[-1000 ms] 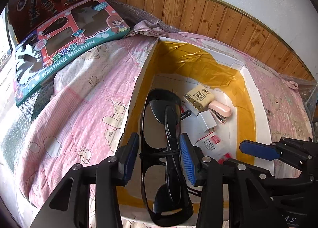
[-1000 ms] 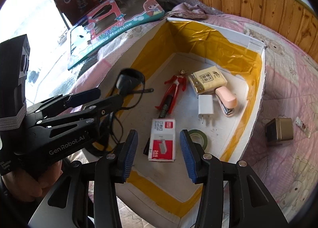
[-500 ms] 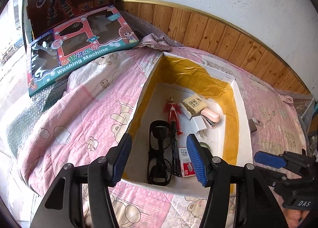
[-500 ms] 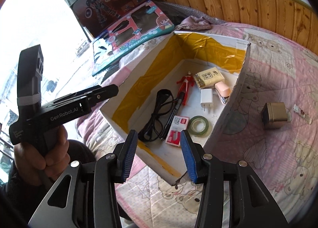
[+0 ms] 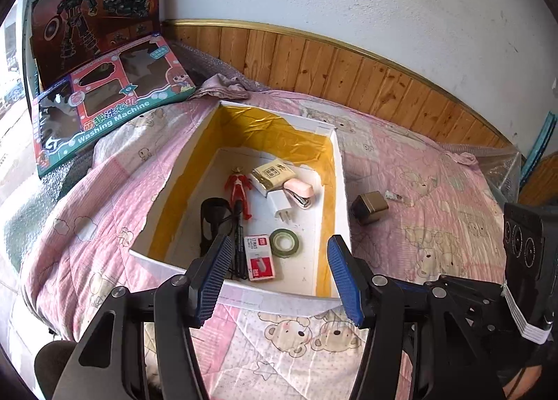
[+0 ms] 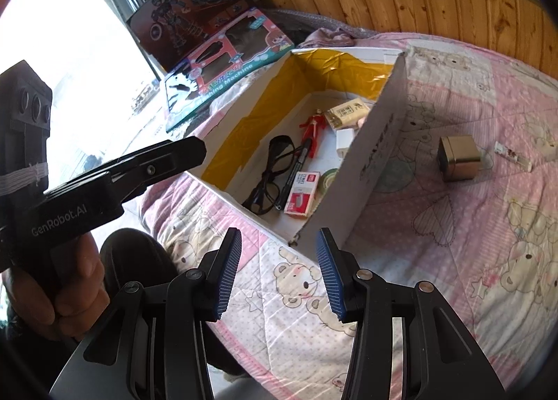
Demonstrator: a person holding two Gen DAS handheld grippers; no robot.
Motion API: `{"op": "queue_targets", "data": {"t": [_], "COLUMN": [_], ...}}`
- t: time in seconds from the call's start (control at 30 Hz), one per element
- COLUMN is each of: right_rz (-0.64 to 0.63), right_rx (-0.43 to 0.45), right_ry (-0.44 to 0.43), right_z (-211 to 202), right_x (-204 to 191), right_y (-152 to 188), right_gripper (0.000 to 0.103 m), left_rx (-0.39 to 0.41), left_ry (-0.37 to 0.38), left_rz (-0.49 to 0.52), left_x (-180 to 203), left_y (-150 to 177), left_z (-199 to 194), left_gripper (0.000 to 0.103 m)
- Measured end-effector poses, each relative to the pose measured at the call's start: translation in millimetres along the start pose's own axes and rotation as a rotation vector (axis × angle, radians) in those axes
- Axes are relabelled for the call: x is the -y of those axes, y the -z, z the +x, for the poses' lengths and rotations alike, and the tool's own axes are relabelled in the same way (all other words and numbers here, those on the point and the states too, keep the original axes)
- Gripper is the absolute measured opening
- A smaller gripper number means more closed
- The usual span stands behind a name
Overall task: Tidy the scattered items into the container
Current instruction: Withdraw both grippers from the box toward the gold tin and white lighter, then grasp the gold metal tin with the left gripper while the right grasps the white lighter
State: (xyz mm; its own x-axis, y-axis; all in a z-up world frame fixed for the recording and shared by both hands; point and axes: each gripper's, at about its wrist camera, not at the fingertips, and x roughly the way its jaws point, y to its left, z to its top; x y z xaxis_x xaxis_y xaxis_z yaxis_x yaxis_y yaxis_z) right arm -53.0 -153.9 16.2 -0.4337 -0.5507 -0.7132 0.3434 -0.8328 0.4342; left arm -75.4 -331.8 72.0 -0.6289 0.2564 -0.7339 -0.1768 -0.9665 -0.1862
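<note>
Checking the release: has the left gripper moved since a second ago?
Yes. The left gripper has pulled back and up, out of the box, leaving the glasses inside.

I see a box (image 5: 343, 190) on the bed (image 5: 436, 197), glasses (image 5: 213, 216), toy figure (image 5: 239, 187) and tape (image 5: 284, 243) inside it, small tin (image 5: 370, 206) just right of the box, toy boxes (image 5: 104, 100) behind on the left.
</note>
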Motion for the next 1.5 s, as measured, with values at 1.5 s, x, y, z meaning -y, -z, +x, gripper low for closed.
{"op": "queue_targets", "data": {"t": [1.5], "right_rz": [0.021], "right_rx": [-0.02], "right_ry": [0.361], "right_z": [-12.1], "right_x": [262.2], "right_y": [-58.2], "right_gripper": [0.048], "left_rx": [-0.174], "left_ry": [0.036], "left_rz": [-0.067], "left_x": [161.1], "left_y": [-26.8], "left_z": [210.2], "left_gripper": [0.064]}}
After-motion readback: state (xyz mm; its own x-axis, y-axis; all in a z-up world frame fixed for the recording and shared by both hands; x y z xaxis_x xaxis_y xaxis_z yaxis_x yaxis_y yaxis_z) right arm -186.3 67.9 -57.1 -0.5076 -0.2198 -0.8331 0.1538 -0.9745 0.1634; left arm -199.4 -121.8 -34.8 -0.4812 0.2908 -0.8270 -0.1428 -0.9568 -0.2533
